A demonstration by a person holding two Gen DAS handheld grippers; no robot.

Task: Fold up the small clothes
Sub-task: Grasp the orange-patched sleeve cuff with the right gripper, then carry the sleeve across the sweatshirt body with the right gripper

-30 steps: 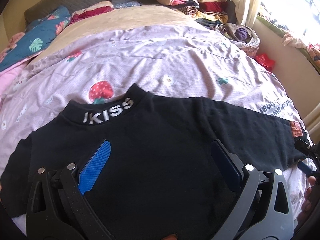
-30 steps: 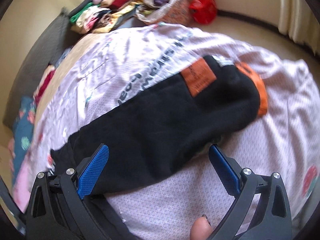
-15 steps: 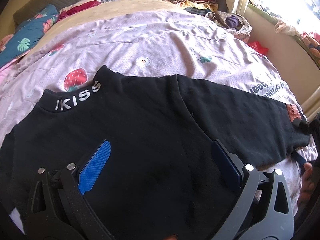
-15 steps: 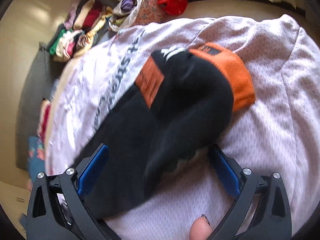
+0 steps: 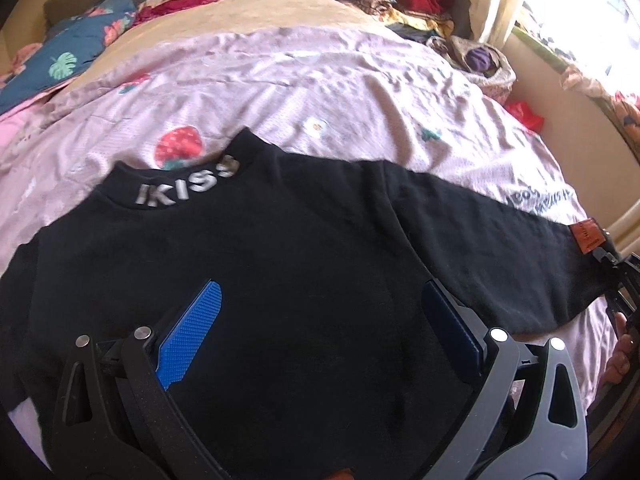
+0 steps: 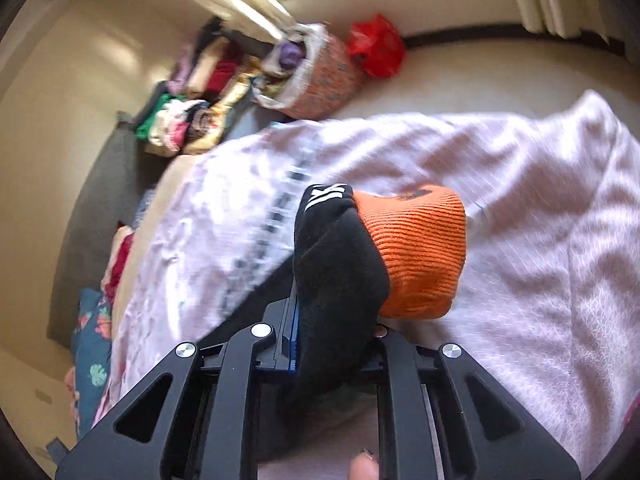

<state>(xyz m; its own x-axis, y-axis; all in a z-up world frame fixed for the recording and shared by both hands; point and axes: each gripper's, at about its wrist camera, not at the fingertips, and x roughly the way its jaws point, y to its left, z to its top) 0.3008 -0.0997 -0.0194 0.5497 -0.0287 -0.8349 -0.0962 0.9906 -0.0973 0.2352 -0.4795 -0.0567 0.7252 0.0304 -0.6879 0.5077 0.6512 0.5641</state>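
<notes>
A black sweater (image 5: 280, 280) with the letters "IKISS" on its collar (image 5: 188, 190) lies flat on a pink bedsheet (image 5: 320, 92) with a strawberry print. In the left wrist view, the left gripper (image 5: 320, 332) hangs over the body of the sweater with its blue pads (image 5: 192, 332) spread wide, and nothing is pinched between them. This view shows the whole sleeve stretched to the right, with an orange patch (image 5: 586, 236) near its end. Only the right wrist view shows the orange ribbed cuff (image 6: 420, 252) clearly: the right gripper (image 6: 332, 344) is closing its jaws, and the sleeve end (image 6: 336, 280) is pinched between them. Farther away, this view shows a stack of folded clothes (image 6: 192, 108) and a red bag (image 6: 376, 46).
</notes>
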